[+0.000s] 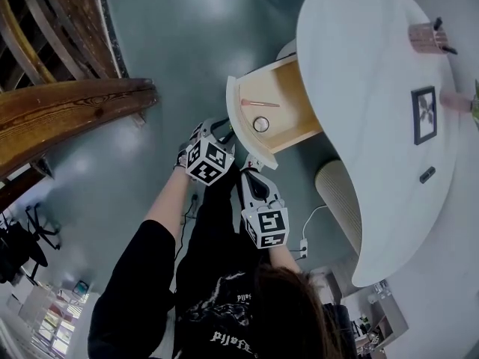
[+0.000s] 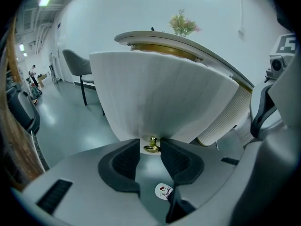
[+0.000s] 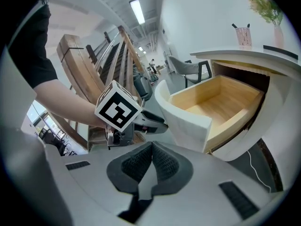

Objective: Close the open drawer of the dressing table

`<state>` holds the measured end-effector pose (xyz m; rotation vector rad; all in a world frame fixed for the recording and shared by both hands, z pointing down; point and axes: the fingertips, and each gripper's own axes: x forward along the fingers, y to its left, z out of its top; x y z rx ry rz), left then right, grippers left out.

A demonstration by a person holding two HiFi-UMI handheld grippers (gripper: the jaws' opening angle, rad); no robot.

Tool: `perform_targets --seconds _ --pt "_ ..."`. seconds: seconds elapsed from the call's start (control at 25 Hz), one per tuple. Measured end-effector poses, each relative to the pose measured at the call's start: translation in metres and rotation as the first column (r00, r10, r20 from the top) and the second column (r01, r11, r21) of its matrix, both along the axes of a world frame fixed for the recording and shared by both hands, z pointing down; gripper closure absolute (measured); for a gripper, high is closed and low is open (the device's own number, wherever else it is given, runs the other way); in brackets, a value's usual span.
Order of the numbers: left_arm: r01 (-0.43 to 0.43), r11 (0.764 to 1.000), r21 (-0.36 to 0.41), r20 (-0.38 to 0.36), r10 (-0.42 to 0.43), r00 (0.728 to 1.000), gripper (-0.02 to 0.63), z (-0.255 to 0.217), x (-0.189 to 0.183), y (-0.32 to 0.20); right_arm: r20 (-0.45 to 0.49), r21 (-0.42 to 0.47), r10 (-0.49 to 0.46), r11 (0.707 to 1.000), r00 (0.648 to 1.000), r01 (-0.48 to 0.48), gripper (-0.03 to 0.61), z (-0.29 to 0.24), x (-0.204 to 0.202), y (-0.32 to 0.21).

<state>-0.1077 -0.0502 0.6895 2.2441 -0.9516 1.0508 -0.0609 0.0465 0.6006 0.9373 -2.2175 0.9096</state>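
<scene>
Smooth grey-green floor underfoot, with timber stair rails along one side. White dressing table with a curved top, carrying a framed picture and a pink pen cup. Ribbed cream cylinder below the table edge.

Drawer: pulled well out from under the top, pale wood inside, curved white front toward the person. Contains a thin pink stick and a small round item.

Left gripper: set up against the drawer front, jaws partly open, with the brass knob between the tips. Lies close against one pad with a thin gap on the other side, so not clamped.

Right gripper: jaws fully together, nothing between them. Hangs clear of the drawer, just beside the left gripper.
</scene>
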Motion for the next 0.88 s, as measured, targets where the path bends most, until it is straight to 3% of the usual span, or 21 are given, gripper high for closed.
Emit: perform_targets --seconds 0.08,0.68,0.88 --pt "-0.019 1.000 -0.004 0.000 0.019 1.000 0.492 0.000 0.002 0.001 -0.001 0.002 0.001 1.000 1.000 -0.001 0.555 -0.001 0.000 0.000" --pt "-0.005 1.000 -0.014 0.014 0.005 1.000 0.495 0.000 0.011 -0.005 0.018 0.002 0.050 0.999 0.999 -0.050 0.555 -0.001 0.010 -0.006" --pt "-0.005 1.000 -0.002 0.012 0.005 1.000 0.495 0.000 0.023 -0.010 0.025 -0.012 0.106 0.994 0.994 -0.106 0.555 -0.002 0.019 -0.009"
